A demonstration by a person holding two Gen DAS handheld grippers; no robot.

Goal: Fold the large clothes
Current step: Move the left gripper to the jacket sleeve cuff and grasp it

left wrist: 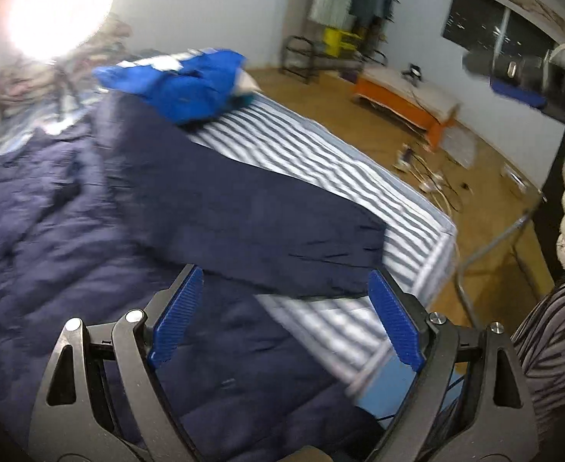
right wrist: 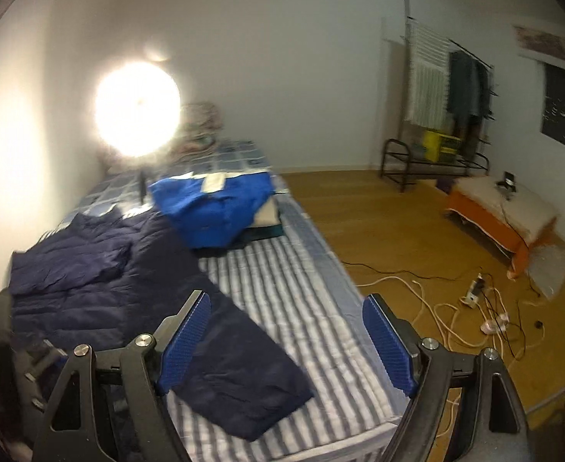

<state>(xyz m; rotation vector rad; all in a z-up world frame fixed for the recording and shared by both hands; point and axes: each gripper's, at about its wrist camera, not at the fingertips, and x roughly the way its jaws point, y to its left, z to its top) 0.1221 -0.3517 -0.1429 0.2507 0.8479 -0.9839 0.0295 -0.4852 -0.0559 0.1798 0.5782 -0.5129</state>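
A large dark navy padded jacket (left wrist: 89, 200) lies spread on the striped bed (left wrist: 321, 154), one sleeve (left wrist: 282, 238) stretched toward the bed's near corner. It also shows in the right wrist view (right wrist: 89, 269), with the sleeve (right wrist: 251, 365) running to the front edge of the bed (right wrist: 301, 281). My left gripper (left wrist: 286, 308) is open and empty, just above the sleeve's cuff. My right gripper (right wrist: 286, 342) is open and empty, above the sleeve end. A folded bright blue garment (left wrist: 190, 84) lies on a stack further up the bed; it also shows in the right wrist view (right wrist: 217, 204).
A bright lamp (right wrist: 138, 109) glares by the wall beside the bed. Wooden floor (right wrist: 398, 223) lies to the right with white cables and a power strip (right wrist: 475, 288). An orange bench (right wrist: 498, 219) and a drying rack with clothes (right wrist: 448, 92) stand farther off.
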